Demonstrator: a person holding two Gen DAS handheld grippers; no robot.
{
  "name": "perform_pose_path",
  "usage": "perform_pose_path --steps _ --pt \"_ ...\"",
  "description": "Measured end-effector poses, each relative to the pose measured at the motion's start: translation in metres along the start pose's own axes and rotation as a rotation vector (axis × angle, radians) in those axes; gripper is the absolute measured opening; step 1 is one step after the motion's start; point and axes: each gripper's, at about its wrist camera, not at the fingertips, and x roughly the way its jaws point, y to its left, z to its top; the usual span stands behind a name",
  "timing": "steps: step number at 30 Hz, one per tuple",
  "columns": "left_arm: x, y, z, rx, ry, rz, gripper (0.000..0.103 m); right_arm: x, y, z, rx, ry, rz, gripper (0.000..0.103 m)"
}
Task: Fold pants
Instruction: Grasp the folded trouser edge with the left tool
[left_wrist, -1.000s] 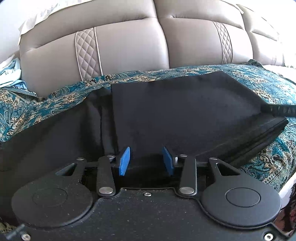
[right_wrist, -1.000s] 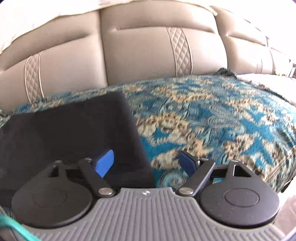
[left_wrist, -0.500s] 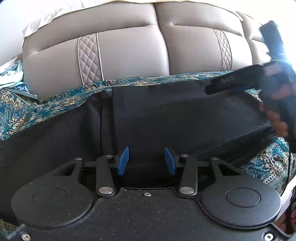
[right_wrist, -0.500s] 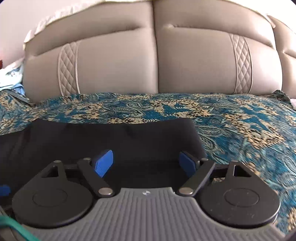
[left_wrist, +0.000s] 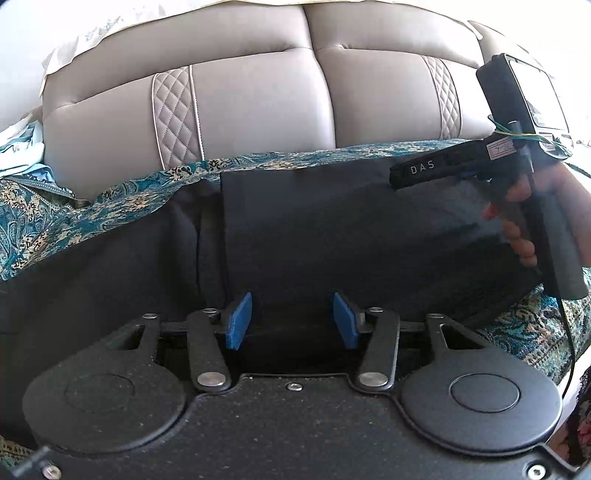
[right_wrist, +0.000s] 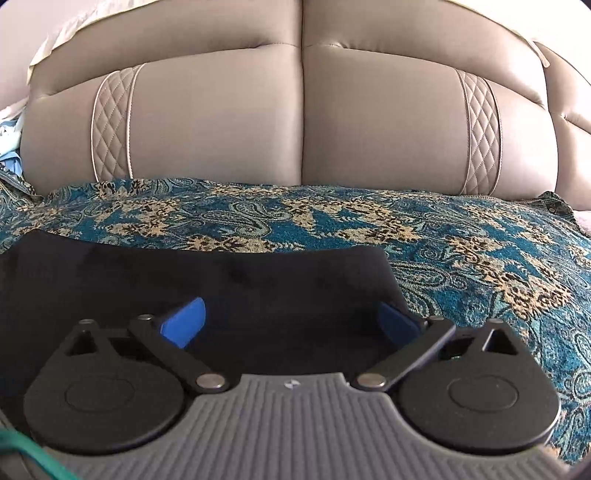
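Black pants lie on a blue and gold patterned cover, one part folded over the rest with a straight edge on the left. My left gripper is open and empty, low over the near edge of the pants. My right gripper is open and empty over the right end of the pants. In the left wrist view the right gripper's body and the hand holding it hover above the folded part at right.
A taupe leather sofa back with quilted strips rises behind. The patterned cover spreads to the right of the pants. Light blue cloth lies at the far left.
My right gripper lifted off the cover's right side and swung left, now over the pants' end and facing the sofa back. My left gripper opened slightly wider and stayed in place.
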Motion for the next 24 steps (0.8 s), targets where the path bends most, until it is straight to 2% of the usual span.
perform_pose_path --steps 10,13,15,16,17,20,24 --pt "-0.001 0.0 -0.003 0.001 -0.003 0.0 0.051 0.0 -0.002 -0.002 0.005 -0.017 0.01 0.103" --pt "0.002 -0.001 0.002 0.014 0.022 -0.018 0.059 0.0 -0.001 -0.002 0.005 -0.019 0.008 0.103" --pt "0.005 0.0 0.009 0.021 0.06 -0.051 0.071 0.001 -0.001 -0.002 0.007 -0.017 0.007 0.103" --pt "0.007 0.0 0.013 0.019 0.087 -0.075 0.081 0.002 -0.001 -0.001 0.006 -0.014 0.006 0.103" --pt "0.008 0.0 0.017 0.02 0.116 -0.095 0.084 0.002 0.0 0.0 0.004 -0.011 0.003 0.103" --pt "0.001 0.0 0.024 0.021 0.145 -0.07 0.084 0.0 0.001 0.004 -0.006 0.015 -0.01 0.103" --pt "-0.024 0.017 0.018 -0.017 0.11 -0.042 0.09 -0.018 0.011 0.001 -0.004 0.042 -0.033 0.103"
